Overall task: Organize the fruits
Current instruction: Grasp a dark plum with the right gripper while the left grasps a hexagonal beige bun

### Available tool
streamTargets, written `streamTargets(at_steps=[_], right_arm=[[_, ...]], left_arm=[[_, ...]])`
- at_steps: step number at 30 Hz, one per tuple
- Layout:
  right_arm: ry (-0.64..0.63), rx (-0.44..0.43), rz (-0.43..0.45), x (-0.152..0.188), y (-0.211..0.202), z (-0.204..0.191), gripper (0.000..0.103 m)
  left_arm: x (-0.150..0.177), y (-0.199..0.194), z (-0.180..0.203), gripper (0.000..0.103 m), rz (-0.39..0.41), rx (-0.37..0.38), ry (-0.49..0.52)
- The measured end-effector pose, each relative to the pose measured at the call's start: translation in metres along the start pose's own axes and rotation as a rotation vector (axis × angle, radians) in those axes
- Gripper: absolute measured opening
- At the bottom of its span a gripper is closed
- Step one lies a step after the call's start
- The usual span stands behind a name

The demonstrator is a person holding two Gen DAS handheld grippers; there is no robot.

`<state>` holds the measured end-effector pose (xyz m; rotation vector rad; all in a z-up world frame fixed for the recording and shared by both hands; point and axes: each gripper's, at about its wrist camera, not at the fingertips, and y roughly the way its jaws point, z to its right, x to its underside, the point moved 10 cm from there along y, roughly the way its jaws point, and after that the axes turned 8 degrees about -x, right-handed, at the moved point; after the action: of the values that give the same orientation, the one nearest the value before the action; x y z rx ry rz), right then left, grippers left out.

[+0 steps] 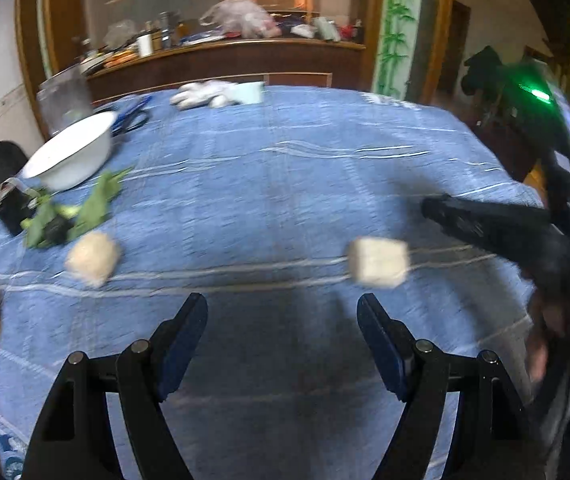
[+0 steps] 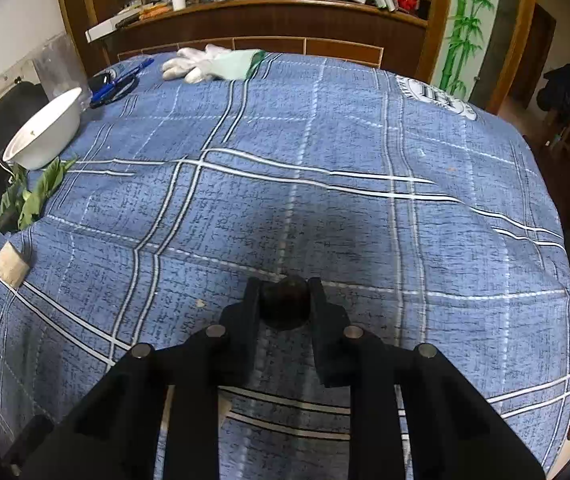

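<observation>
A dark round fruit (image 2: 285, 307) sits between the pads of my right gripper (image 2: 284, 286), which is shut on it just above the blue checked tablecloth (image 2: 325, 160). In the blurred left wrist view the right gripper (image 1: 431, 208) reaches in from the right. My left gripper (image 1: 281, 300) hangs open over bare cloth with nothing between its fingers. Green leaves (image 1: 97, 204) with a dark fruit (image 1: 57, 229) among them lie at the left, beside a tilted white bowl (image 1: 71, 152). Both the leaves (image 2: 33, 196) and the bowl (image 2: 43, 132) also show in the right wrist view.
Two beige blocks (image 1: 93, 258) (image 1: 379, 262) lie on the cloth ahead of the left gripper. White gloves (image 2: 205, 62) and blue pens (image 2: 119, 80) lie at the table's far edge, before a cluttered wooden counter (image 2: 269, 12). A clear container (image 1: 63, 98) stands behind the bowl.
</observation>
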<state>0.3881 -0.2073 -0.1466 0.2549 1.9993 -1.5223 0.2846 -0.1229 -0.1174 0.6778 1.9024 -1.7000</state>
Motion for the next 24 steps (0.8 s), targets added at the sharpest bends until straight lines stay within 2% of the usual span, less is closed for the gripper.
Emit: streamTargets(at_steps=[3, 4, 6, 9, 11, 13, 18, 24], right_arm=[[0.07, 0.021, 0.034, 0.012, -0.018, 0.026, 0.023], [0.098, 0.025, 0.049, 0.016, -0.025, 0.035, 0.023], [0.152, 0.032, 0.078, 0.026, -0.039, 0.054, 0.023], [0.201, 0.031, 0.101, 0.043, -0.056, 0.07, 0.023], [0.22, 0.026, 0.113, 0.053, -0.065, 0.074, 0.024], [0.234, 0.017, 0.124, 0.061, -0.072, 0.075, 0.024], [0.247, -0.004, 0.14, 0.07, -0.08, 0.07, 0.024], [0.243, -0.016, 0.138, 0.083, -0.085, 0.057, 0.024]], left_arm=[[-0.009, 0.009, 0.024, 0.075, 0.005, 0.013, 0.021], [-0.015, 0.01, 0.034, 0.075, 0.032, 0.026, 0.028], [-0.02, 0.011, 0.043, 0.072, 0.045, 0.01, 0.057], [-0.017, 0.025, 0.056, 0.067, -0.007, 0.047, 0.08], [-0.016, 0.034, 0.058, 0.051, -0.04, 0.047, 0.072], [-0.02, 0.035, 0.053, 0.031, -0.032, 0.024, 0.068], [-0.014, 0.031, 0.041, 0.03, -0.044, 0.068, 0.045], [0.006, 0.006, 0.004, 0.03, -0.041, 0.037, 0.016]])
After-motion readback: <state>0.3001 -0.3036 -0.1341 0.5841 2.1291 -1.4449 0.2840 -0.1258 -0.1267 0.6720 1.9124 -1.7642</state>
